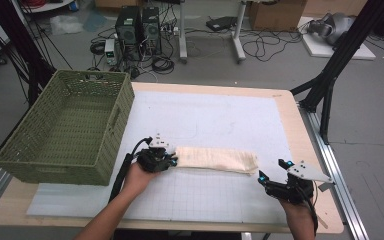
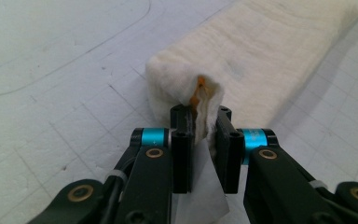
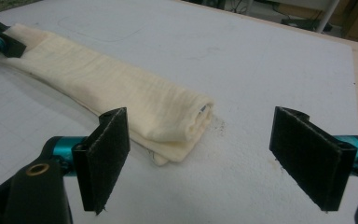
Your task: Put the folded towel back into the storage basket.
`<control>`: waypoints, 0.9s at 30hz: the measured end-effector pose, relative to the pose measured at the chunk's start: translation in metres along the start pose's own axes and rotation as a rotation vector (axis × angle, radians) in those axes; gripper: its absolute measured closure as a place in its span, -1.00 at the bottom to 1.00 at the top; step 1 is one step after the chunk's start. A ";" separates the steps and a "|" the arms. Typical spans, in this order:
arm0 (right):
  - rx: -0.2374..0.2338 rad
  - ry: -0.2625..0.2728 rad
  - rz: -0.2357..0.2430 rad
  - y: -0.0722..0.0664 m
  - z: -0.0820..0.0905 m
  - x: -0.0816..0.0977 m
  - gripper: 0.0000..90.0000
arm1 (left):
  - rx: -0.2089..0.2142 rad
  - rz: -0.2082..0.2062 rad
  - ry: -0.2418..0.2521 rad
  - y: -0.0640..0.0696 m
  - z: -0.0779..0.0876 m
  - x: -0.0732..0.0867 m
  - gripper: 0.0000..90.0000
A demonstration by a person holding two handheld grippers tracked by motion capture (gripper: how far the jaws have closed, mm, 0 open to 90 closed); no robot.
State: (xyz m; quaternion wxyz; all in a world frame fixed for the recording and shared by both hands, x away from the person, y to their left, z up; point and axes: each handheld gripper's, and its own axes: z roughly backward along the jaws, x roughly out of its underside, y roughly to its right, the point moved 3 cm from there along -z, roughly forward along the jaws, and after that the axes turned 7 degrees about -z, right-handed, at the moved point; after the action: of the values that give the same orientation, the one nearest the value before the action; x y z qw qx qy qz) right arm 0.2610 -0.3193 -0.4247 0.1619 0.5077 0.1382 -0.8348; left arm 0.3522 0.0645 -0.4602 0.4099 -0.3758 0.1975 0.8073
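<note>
In the high view, a folded cream cloth lies lengthwise on the white gridded mat that covers the wooden counter. The left gripper meets the cloth's left end, held by a hand coming in from the bottom edge. The right gripper sits just off the cloth's right end, apart from it, with its jaws spread. A green woven basket stands well to the left of the cloth, overhanging the counter's left edge.

In the left gripper view, the left gripper has its jaws drawn narrow on the end fold of the cloth, pinching the fabric between them. Something orange peeks from the fold just above the jaws; it may be a tag or an inner layer, but I cannot tell which. A white flap of cloth hangs down between the jaws.

In the right gripper view, the right gripper stands wide, holding nothing. The near end of the cloth lies on the mat just beyond its left jaw, not touching it. The left gripper grips the cloth's far end.
</note>
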 end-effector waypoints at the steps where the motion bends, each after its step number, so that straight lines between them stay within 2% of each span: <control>1: -0.001 0.000 -0.006 0.000 0.000 0.000 -0.58 | 0.001 0.003 0.007 0.000 0.001 0.000 0.77; 2: 0.001 -0.002 -0.006 0.001 0.000 0.000 -0.58 | 0.001 0.003 0.007 0.000 0.001 0.000 0.77; 6: 0.003 0.002 -0.012 0.002 0.001 0.001 -0.58 | 0.019 0.022 0.079 0.002 0.008 -0.005 0.77; 7: 0.002 0.006 -0.014 0.003 0.001 0.001 -0.58 | 0.019 0.022 0.079 0.002 0.008 -0.005 0.77; 9: 0.003 0.014 -0.015 0.003 0.001 0.000 -0.58 | 0.036 0.018 0.122 0.003 0.012 -0.008 0.77; 13: -0.005 0.020 -0.034 0.003 -0.001 -0.001 -0.61 | 0.046 0.005 0.152 0.006 0.016 -0.011 0.77; 14: -0.009 0.014 -0.043 0.003 -0.002 -0.002 -0.63 | 0.050 0.007 0.174 0.006 0.018 -0.012 0.77; 19: -0.005 -0.035 -0.053 0.003 -0.020 -0.003 -0.66 | 0.051 0.012 0.196 0.006 0.021 -0.013 0.77; 22: -0.019 -0.079 -0.066 0.001 -0.031 -0.002 -0.66 | 0.049 0.014 0.202 0.007 0.022 -0.013 0.76; 27: -0.038 -0.098 -0.071 0.001 -0.045 -0.006 -0.64 | 0.047 0.011 0.216 0.007 0.025 -0.013 0.76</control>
State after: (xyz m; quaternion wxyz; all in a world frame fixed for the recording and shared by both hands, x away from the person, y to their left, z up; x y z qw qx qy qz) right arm 0.2997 -0.3018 -0.4393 0.1486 0.4576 0.1639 -0.8612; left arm 0.3410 0.0691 -0.4341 0.3904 -0.4499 0.2616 0.7594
